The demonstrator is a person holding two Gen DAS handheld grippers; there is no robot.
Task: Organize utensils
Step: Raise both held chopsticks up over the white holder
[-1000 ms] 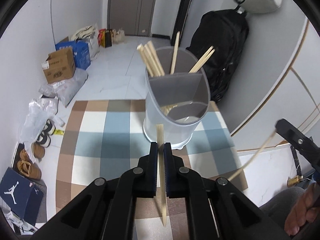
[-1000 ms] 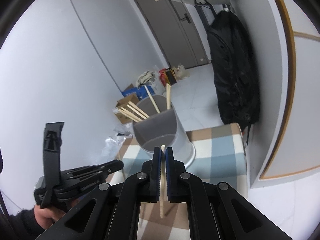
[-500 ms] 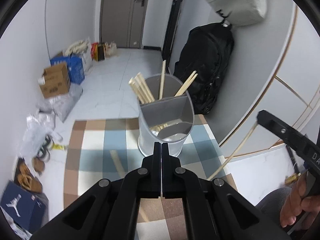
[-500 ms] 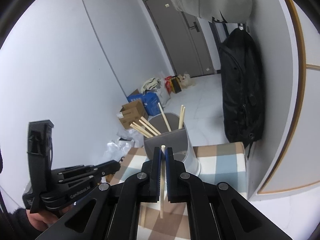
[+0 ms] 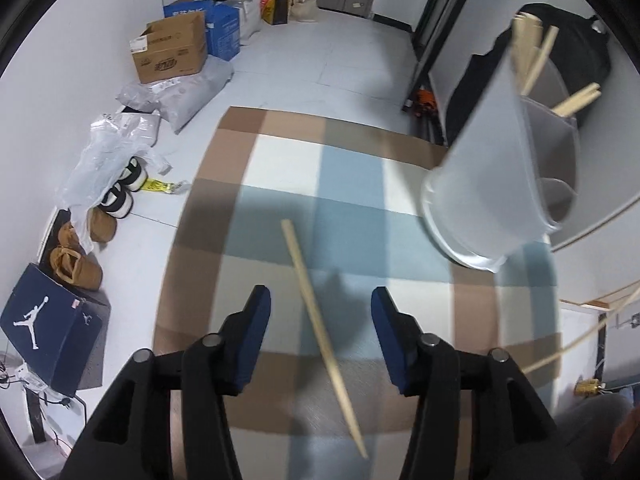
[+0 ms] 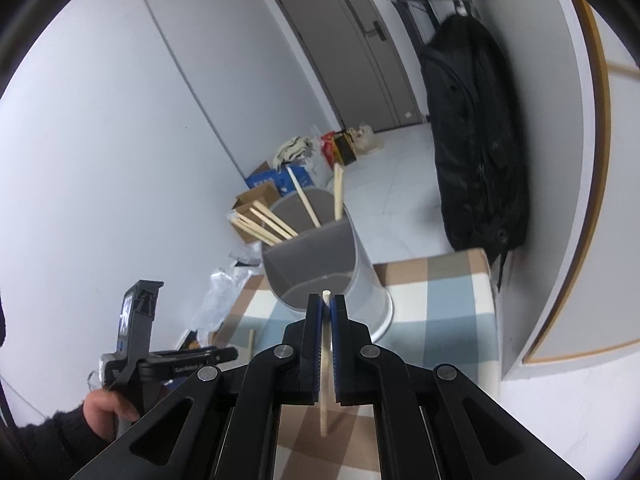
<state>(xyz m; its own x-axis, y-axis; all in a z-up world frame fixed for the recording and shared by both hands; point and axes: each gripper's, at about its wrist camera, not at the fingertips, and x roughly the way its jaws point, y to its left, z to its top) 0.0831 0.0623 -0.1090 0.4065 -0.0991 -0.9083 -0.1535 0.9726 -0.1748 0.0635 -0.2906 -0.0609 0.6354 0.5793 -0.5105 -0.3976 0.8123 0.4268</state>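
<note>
Between the left gripper's (image 5: 320, 336) just-parted jaws, a chopstick (image 5: 320, 320) lies untouched on the checked cloth (image 5: 352, 184). The right gripper (image 6: 327, 336) clamps another chopstick (image 6: 325, 360) short of the holder (image 5: 496, 184), right of frame; closing askew could flick the loose stick away.

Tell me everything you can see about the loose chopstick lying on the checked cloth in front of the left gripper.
The loose chopstick is a pale, plain wooden stick, blunt at its far end and tapering to a point at the near one. It lies flat and slantwise on the checked cloth, alone, apart from the grey utensil holder. The left gripper stands over it with its jaws open on either side, and its blue pads do not press on it.
</note>
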